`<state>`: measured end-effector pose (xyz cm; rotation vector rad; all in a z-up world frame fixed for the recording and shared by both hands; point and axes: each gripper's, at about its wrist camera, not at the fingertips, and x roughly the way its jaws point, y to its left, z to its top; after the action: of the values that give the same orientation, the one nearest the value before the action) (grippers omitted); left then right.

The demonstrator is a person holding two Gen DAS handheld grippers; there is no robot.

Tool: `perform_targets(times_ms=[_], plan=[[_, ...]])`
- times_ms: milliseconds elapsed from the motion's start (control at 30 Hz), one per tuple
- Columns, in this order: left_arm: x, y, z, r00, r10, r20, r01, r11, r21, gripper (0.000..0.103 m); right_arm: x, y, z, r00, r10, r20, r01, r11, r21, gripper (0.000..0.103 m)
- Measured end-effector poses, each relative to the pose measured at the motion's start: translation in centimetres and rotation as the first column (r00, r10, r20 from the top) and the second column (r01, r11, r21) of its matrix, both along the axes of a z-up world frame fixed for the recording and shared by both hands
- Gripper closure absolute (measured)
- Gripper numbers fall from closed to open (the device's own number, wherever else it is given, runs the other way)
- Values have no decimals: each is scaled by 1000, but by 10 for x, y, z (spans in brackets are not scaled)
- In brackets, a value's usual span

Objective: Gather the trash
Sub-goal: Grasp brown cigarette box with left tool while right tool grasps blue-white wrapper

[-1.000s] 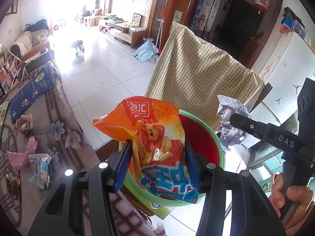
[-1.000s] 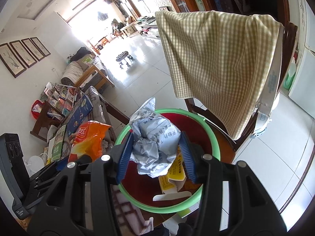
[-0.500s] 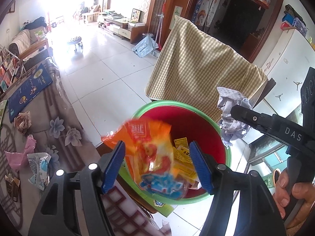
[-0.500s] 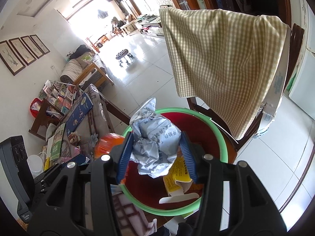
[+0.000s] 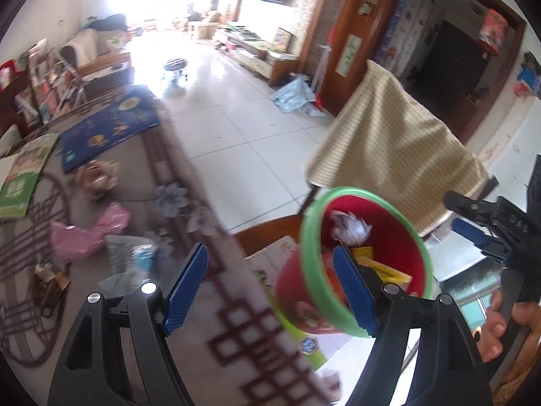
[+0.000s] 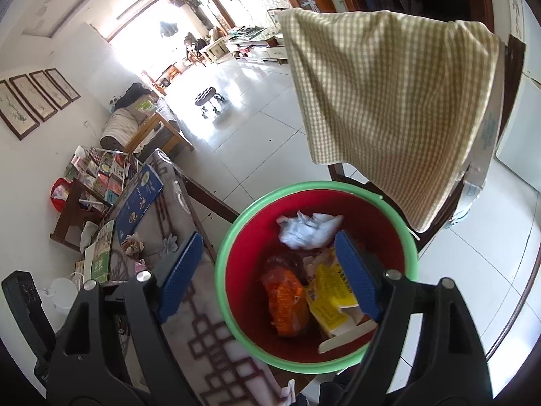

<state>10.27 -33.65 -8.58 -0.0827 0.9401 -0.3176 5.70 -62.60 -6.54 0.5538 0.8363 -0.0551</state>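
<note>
Both grippers have just been opening, and nothing sits between either pair of blue pads. Left gripper (image 5: 270,291): jaws spread wide, empty, over the edge of the patterned tablecloth (image 5: 236,331); its right pad overlaps the rim of the bucket (image 5: 314,270) in this view, contact cannot be told. Right gripper (image 6: 270,277): jaws spread wide, empty, held above the bucket (image 6: 233,291) mouth, with its left pad over the table side. The bucket is red with a green rim and stands just beside the table, near a chair draped with a checked cloth (image 6: 389,108). Inside it — crumpled white paper (image 6: 304,230) at the far side, an orange snack bag (image 6: 287,301) lower down, a yellow carton (image 6: 329,299) beside the bag, touching it. The left wrist view is blurred; the paper (image 5: 350,228) and a bit of yellow still read inside the bucket. Trash still on the table, from the left wrist view: a pink wrapper (image 5: 88,233), a clear wrapper (image 5: 130,253) just beside it, a brownish crumpled piece (image 5: 96,179) farther back, a small dark piece (image 5: 50,280) near the left edge. A hand (image 5: 503,331) grips the right gripper's handle at lower right.
</note>
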Motion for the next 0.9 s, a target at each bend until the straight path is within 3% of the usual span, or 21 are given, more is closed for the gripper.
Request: perform_targets(times_ms=[200, 333, 467, 600, 667, 767, 900], plan=[[1, 97, -27, 980, 194, -37, -190, 978, 81, 30, 13, 44, 3, 997, 71, -2, -71, 997, -16, 20], [-1, 173, -53, 944, 327, -52, -313, 933, 178, 29, 19, 74, 4, 995, 102, -9, -102, 995, -18, 20], [1, 235, -81, 908, 409, -87, -376, 890, 258, 29, 18, 99, -2, 994, 108, -26, -109, 994, -14, 18], [12, 266, -102, 913, 390, -120, -345, 894, 284, 29, 14, 134, -12, 991, 113, -65, -114, 993, -14, 18], [22, 269, -112, 933, 332, -138, -283, 916, 284, 29, 12, 154, -16, 990, 120, -79, -122, 992, -14, 18], [33, 266, -124, 954, 257, -157, -199, 928, 314, 30, 11, 180, -18, 987, 130, -89, -133, 991, -20, 18], [40, 269, -129, 965, 203, -168, -144, 940, 309, 59, 8, 217, -25, 984, 146, -104, -148, 989, -19, 18]])
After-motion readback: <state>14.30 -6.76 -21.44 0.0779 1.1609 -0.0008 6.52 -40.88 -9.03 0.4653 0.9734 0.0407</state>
